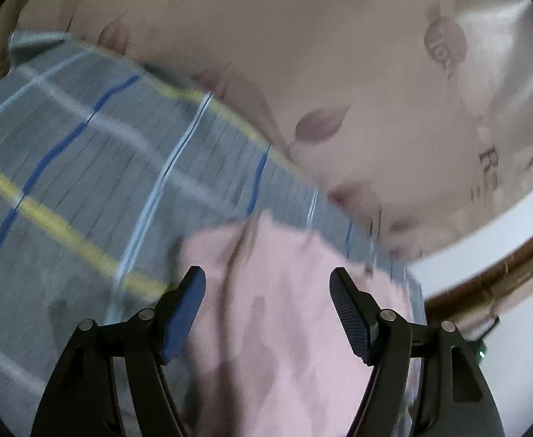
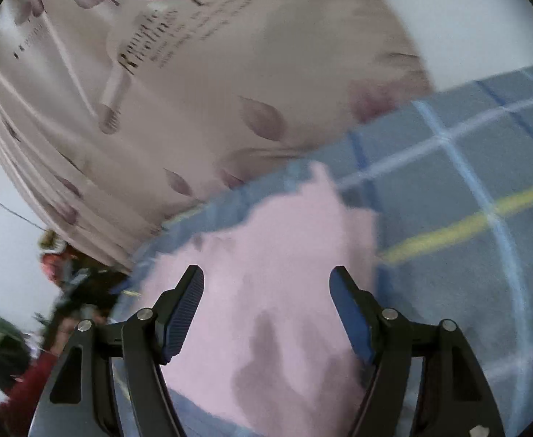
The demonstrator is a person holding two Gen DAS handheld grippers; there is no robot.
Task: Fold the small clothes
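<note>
Count of things in view

One pink garment (image 1: pixel 266 291), one plaid blanket (image 1: pixel 84 153), one leaf-print curtain (image 1: pixel 303 54), two grippers.

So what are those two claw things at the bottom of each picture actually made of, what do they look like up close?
Both look alike. The left gripper and right gripper each have two angular black linkage arms joined by round silver pins. Each finger ends in a blue pad with fine ribbing. A small green light glows beside the left one. No cables or sleeves show.
</note>
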